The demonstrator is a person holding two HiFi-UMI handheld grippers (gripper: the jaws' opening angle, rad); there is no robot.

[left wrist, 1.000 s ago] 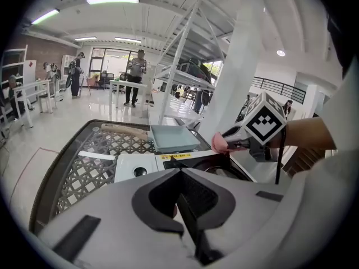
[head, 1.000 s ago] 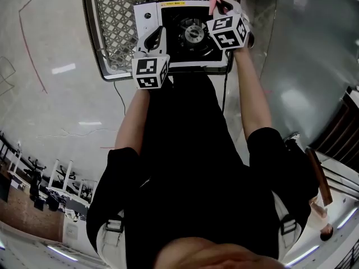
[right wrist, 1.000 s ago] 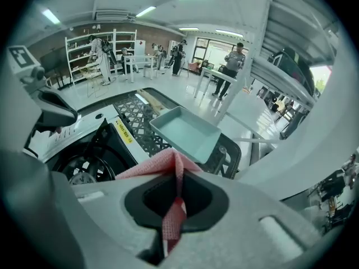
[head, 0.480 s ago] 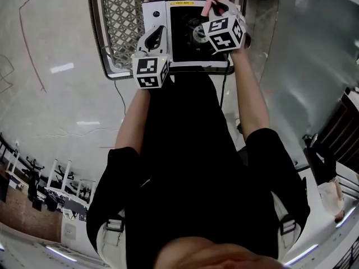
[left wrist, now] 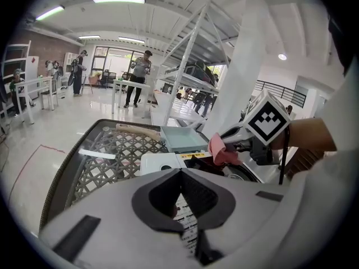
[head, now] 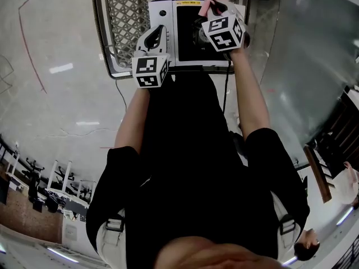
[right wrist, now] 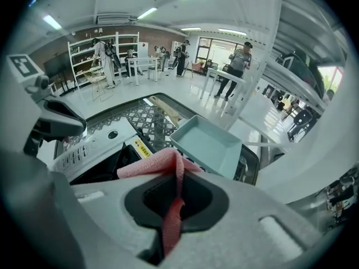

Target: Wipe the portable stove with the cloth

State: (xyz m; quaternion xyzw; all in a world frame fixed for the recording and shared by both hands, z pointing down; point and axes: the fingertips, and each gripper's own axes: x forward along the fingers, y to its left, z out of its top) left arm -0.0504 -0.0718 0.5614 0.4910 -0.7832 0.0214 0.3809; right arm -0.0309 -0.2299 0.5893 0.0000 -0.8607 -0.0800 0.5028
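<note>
The portable stove, white with a black top, sits on a lattice-topped table. My right gripper is shut on a pink cloth and holds it over the burner area near the stove's far edge. In the right gripper view the cloth is pinched between the jaws and folds out in front over the stove. My left gripper is shut over the stove's white left panel. Its view shows the right gripper with the cloth just ahead.
A light blue tray lies on the table just beyond the stove. A thin cable hangs from the table's near edge. A white rack post rises close behind. People stand far off in the hall.
In the head view the stove now sits a little further right relative to both grippers. The cloth has gone from the stove's right side to over the burner.
</note>
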